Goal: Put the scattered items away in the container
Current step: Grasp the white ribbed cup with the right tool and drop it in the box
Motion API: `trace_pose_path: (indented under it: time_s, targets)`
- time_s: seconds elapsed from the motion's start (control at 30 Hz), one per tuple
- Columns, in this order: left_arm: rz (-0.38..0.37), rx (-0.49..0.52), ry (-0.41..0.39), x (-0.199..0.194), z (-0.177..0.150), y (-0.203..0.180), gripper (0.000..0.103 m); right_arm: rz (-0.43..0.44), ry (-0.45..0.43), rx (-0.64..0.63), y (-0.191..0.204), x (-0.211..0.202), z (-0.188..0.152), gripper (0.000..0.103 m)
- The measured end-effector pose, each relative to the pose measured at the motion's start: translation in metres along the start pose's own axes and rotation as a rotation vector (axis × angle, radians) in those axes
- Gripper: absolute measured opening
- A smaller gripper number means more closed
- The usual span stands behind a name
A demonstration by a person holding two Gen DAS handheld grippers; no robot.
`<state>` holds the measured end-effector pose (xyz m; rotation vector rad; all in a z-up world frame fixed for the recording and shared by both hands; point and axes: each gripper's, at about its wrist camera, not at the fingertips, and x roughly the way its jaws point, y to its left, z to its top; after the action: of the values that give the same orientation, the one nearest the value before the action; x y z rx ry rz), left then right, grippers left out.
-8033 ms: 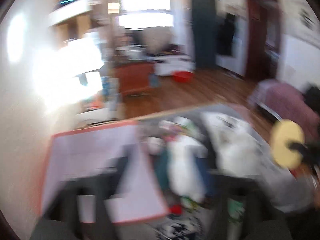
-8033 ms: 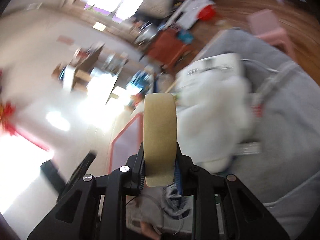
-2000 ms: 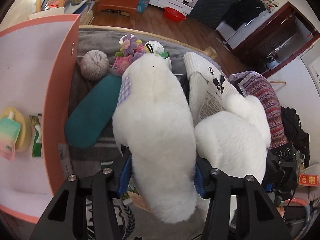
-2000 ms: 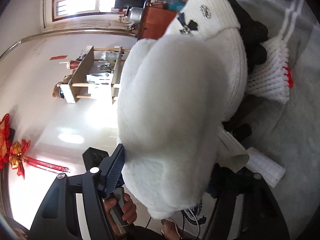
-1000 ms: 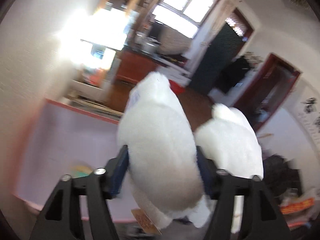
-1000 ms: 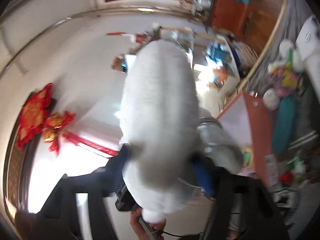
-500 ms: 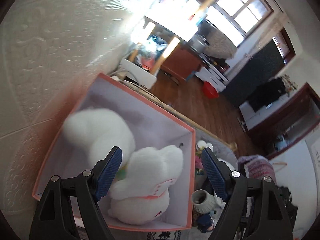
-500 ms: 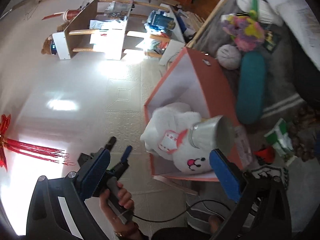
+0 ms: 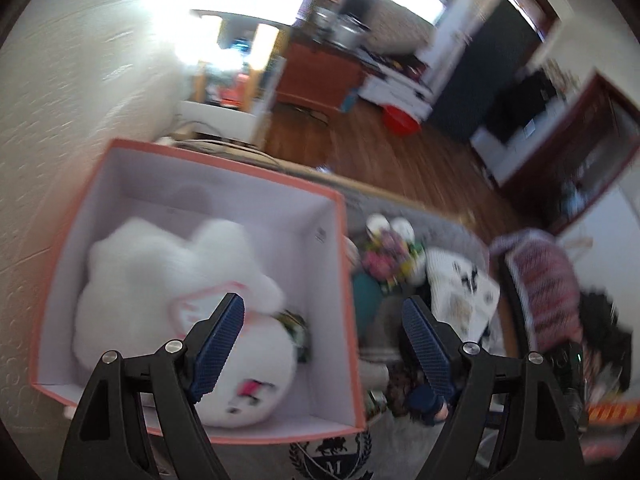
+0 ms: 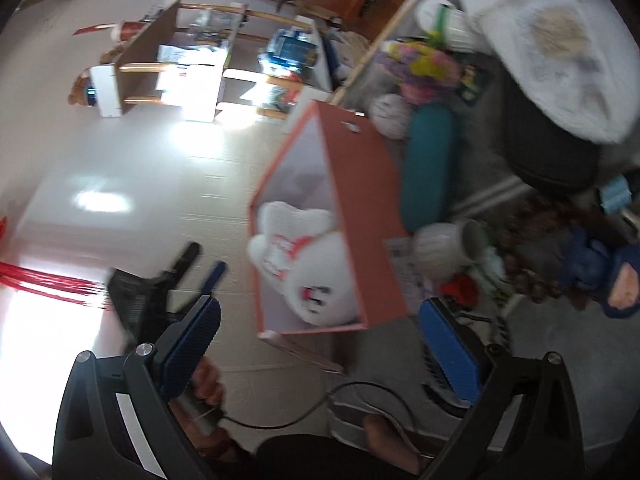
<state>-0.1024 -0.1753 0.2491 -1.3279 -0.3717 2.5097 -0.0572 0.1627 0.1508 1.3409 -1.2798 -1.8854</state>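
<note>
- The white plush toy (image 9: 160,296) lies inside the orange box (image 9: 347,280), filling most of its pale floor, face end toward the near wall; the right wrist view shows it there too (image 10: 304,264).
- The orange box stands on the grey blanket (image 10: 580,360) against the white wall, at the left of the clutter.
- The left gripper (image 9: 320,344) hangs over the box's near right corner, released, its blue pads wide apart with nothing between them.
- The right gripper (image 10: 320,344) is likewise spread and empty, near the box's close corner.
- Just right of the box lie a teal case (image 10: 428,164), a ball of yarn (image 10: 390,116) and a white ribbed cup (image 10: 452,246) on its side.
- Farther right: a bunch of knitted flowers (image 9: 390,256), a white knitted hat (image 10: 560,56) and a blue doll (image 10: 600,272).
- A hand (image 10: 206,384) on the other handle shows at the lower left of the right wrist view.
</note>
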Motion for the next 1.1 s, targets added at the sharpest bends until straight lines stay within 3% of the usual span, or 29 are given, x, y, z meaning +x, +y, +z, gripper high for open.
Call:
trace_pose_path:
  time_s: [0.1,0.2,0.3,0.47,0.53,0.63,0.67,0.77,0.8,0.93,1.1]
  targets:
    - [-0.016,0.073,0.038,0.018,-0.011,-0.037,0.081,-0.113,0.001,-0.014,-0.021,0.008,-0.001,0.098]
    - [-0.051,0.066,0.071,0.027,-0.016,-0.053,0.081,-0.226,0.017,-0.041,-0.037,0.025,0.002,0.096]
    - [-0.068,0.044,0.090,0.029,-0.015,-0.052,0.081,-0.257,0.048,-0.011,-0.054,0.049,0.008,0.096]
    - [-0.021,0.025,0.086,0.032,-0.008,-0.039,0.081,-0.255,0.072,0.054,-0.069,0.096,0.025,0.096]
    - [-0.025,0.006,0.089,0.034,-0.005,-0.032,0.081,-0.316,0.043,0.059,-0.069,0.107,0.031,0.100]
    - [-0.018,-0.014,0.086,0.036,-0.002,-0.022,0.081,-0.443,0.052,0.015,-0.070,0.120,0.041,0.074]
    - [-0.018,-0.020,0.085,0.036,-0.001,-0.019,0.081,-0.444,0.057,0.011,-0.071,0.119,0.042,0.072]
    - [-0.018,-0.048,0.083,0.035,0.001,-0.011,0.081,-0.407,0.021,-0.020,-0.069,0.097,0.041,0.045]
    - [-0.017,-0.055,0.082,0.035,0.001,-0.009,0.081,-0.365,0.009,-0.014,-0.069,0.085,0.040,0.042]
    - [-0.017,-0.077,0.082,0.032,0.001,-0.001,0.081,-0.318,-0.036,-0.012,-0.064,0.046,0.033,0.040]
    - [0.002,-0.133,0.069,0.027,0.001,0.012,0.081,-0.178,-0.101,-0.027,-0.028,-0.001,0.022,0.040]
